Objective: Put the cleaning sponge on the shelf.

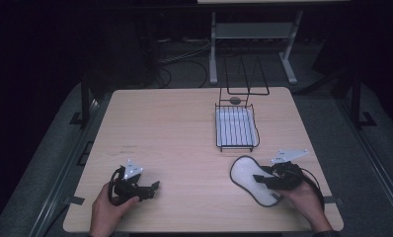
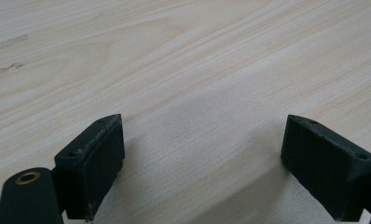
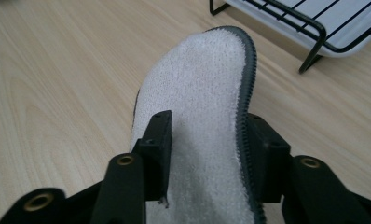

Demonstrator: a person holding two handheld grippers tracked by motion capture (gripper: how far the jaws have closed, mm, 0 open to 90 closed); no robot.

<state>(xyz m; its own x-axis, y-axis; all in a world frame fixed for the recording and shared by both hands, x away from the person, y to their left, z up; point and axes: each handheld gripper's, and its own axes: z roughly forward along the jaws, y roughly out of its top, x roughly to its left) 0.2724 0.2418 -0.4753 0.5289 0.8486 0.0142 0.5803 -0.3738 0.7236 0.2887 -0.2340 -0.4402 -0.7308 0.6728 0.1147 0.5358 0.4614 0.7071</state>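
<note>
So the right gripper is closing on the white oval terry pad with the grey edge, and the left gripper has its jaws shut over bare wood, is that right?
Not quite. The left gripper has its jaws standing wide open over the bare light wooden table, as the left gripper view shows. The rest holds: the right gripper has its jaws on either side of the white oval terry pad with the grey edge.
</note>
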